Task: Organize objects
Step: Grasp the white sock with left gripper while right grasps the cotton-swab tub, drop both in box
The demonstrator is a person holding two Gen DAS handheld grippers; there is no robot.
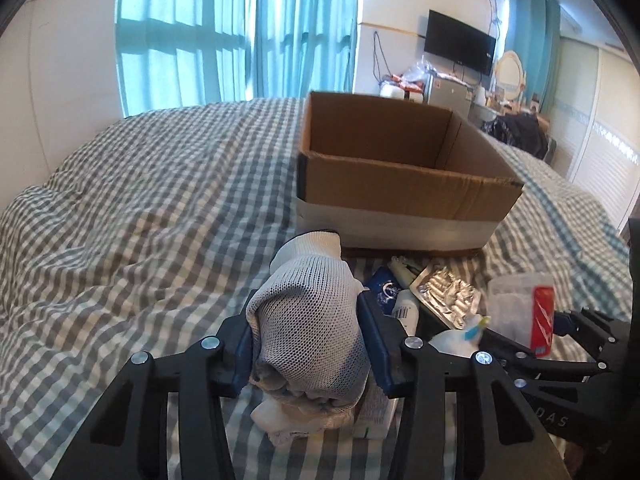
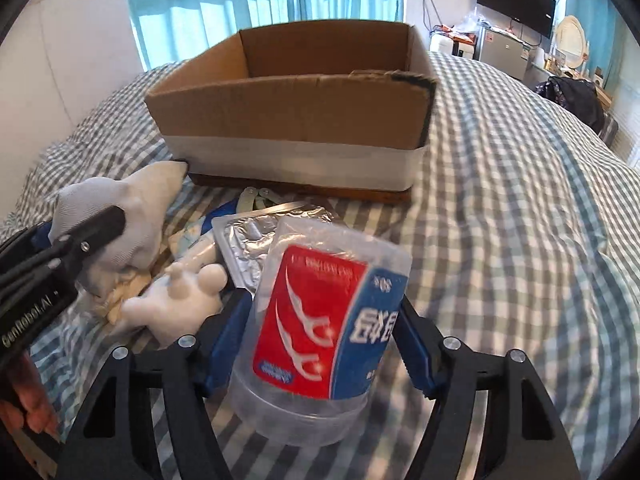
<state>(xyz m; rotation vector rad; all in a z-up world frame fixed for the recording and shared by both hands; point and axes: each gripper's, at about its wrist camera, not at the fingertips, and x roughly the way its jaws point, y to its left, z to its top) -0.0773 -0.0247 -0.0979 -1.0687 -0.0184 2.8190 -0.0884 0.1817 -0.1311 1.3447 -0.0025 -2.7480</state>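
My left gripper (image 1: 308,344) is shut on a grey and white knitted glove (image 1: 308,312), held just above the checked bed; the glove also shows in the right wrist view (image 2: 116,216). My right gripper (image 2: 320,328) is shut on a clear plastic tub with a red and blue label (image 2: 324,320), also seen at the right of the left wrist view (image 1: 520,304). An open cardboard box (image 1: 400,176) stands on the bed just beyond both grippers, and it also shows in the right wrist view (image 2: 296,120); its inside looks bare.
Between grippers and box lie a foil blister pack (image 2: 248,240), a white figurine (image 2: 180,300), a white tube (image 1: 406,308), a blue packet (image 1: 384,284) and a metal tool (image 2: 260,196). The checked bedspread (image 1: 140,200) spreads left and right. Curtains, a TV and cluttered furniture stand behind.
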